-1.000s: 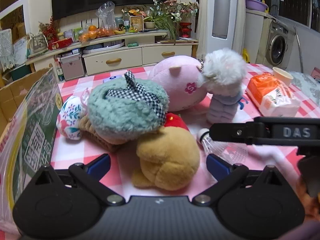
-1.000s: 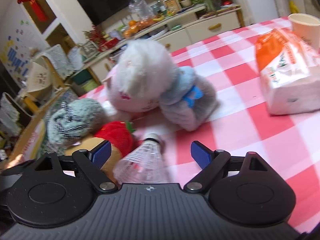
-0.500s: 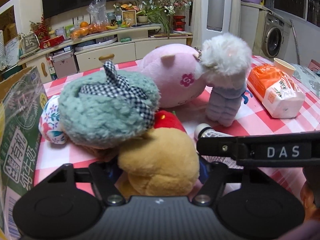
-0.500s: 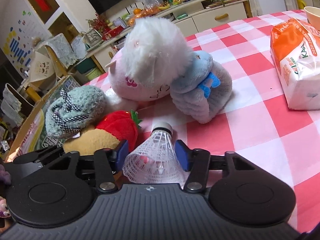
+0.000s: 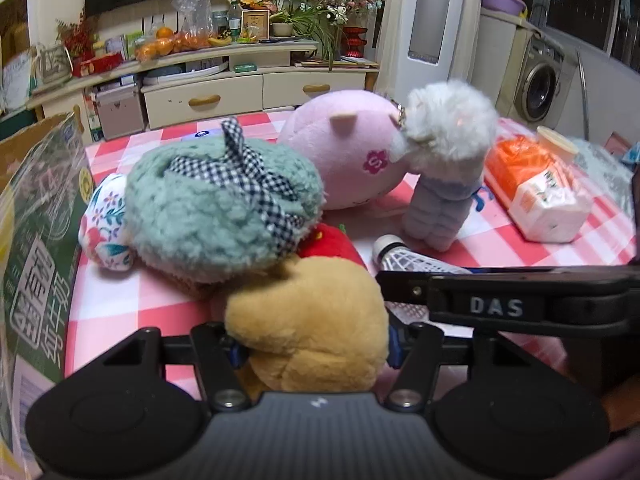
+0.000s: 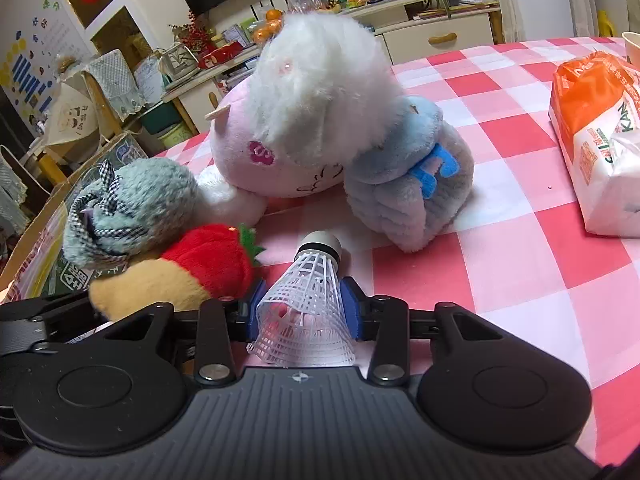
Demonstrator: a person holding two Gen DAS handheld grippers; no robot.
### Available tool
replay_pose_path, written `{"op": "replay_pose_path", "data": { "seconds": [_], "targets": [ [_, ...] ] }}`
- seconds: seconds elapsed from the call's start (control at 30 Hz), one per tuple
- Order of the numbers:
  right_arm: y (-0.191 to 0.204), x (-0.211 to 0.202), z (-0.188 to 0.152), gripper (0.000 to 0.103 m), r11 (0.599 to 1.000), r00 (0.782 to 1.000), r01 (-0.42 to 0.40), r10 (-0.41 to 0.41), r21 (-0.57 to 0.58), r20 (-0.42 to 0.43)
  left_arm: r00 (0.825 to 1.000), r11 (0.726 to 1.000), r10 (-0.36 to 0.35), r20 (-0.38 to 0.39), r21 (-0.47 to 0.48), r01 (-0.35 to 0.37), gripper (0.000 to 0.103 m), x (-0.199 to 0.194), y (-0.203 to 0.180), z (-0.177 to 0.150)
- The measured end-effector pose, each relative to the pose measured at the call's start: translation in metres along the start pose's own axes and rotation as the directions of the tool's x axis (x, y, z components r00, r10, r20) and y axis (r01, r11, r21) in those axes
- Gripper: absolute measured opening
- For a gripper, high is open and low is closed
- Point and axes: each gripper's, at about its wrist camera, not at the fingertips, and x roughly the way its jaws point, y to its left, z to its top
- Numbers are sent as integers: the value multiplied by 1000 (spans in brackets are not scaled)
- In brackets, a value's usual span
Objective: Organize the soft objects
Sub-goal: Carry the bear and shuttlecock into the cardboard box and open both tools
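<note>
The left gripper point(image 5: 314, 350) has just closed; its fingers clamp the tan plush point(image 5: 308, 320) on the checked worktop point(image 6: 520, 280). The right gripper point(image 6: 305, 312), also just closed, pinches the white shuttlecock point(image 6: 310, 300), cork pointing away along the fingers. "DAS" shows on the right gripper.

The tablecloth point(image 6: 516, 280) is checked red, pink and white. A tan plush point(image 5: 308, 320) lies against a red strawberry plush point(image 6: 212, 260) with a green leaf. The fuzzy hat point(image 5: 216, 204) is mint green, tied with black-and-white gingham. The pig plush point(image 5: 344, 156) is pale pink (one magenta flower mark). The dog plush point(image 6: 320, 84) is white-headed, grey-lilac below with blue trim. The shuttlecock point(image 6: 308, 304) is white; the tissue pack point(image 6: 596, 132) orange and white
</note>
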Motion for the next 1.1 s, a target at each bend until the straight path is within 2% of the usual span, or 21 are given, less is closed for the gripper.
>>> {"op": "replay_pose_path", "data": {
  "seconds": [0.2, 0.5, 0.77, 1.1],
  "targets": [
    [0, 0, 0, 43, 1000, 1000, 8, -9, 23, 23, 997, 996, -71, 12, -47, 72, 59, -22, 12, 1],
    [3, -9, -2, 39, 999, 997, -5, 2, 46, 74, 983, 983, -158, 92, -79, 165, 59, -54, 20, 5],
    [15, -21, -1, 39, 999, 991, -25, 20, 35, 129, 970, 973, -187, 156, -107, 205, 59, -79, 34, 8],
    [25, -32, 7, 39, 998, 977, -55, 48, 28, 208, 954, 966, -181, 240, -138, 218, 59, -105, 57, 12]
  ]
}}
